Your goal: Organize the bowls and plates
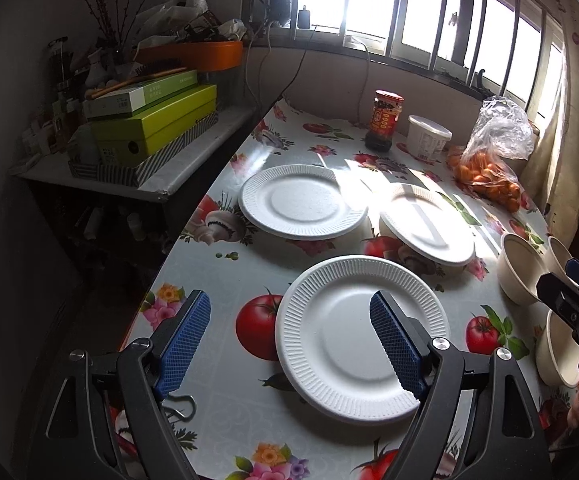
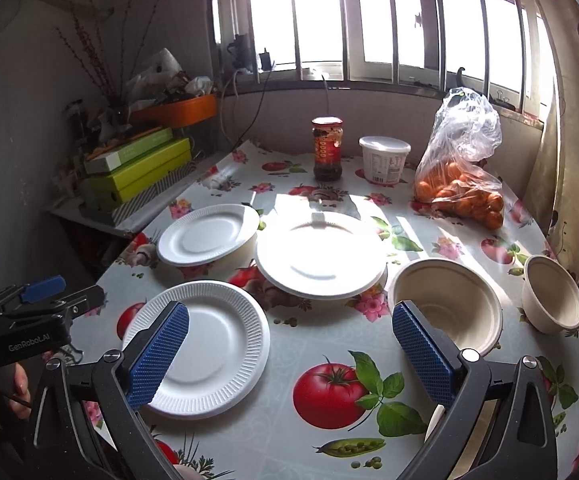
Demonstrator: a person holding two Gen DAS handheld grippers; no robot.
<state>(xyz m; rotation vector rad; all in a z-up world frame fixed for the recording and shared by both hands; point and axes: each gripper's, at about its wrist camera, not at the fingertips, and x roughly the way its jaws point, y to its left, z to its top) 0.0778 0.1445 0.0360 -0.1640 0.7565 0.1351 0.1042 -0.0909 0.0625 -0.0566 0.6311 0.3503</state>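
My left tongs (image 1: 289,340) are spread wide above the counter (image 2: 281,364), one pad over the near plate (image 1: 361,340). My right tongs (image 2: 289,354) gape too, empty, between that plate and a bowl (image 2: 447,304). Two more plates (image 2: 208,235) (image 2: 321,260) sit farther back, each resting on a bowl; a smaller bowl (image 2: 553,300) stands far right.

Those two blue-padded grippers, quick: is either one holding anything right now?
Left gripper: open, holding nothing, above the near plate.
Right gripper: open, holding nothing, fingers spread over the table.
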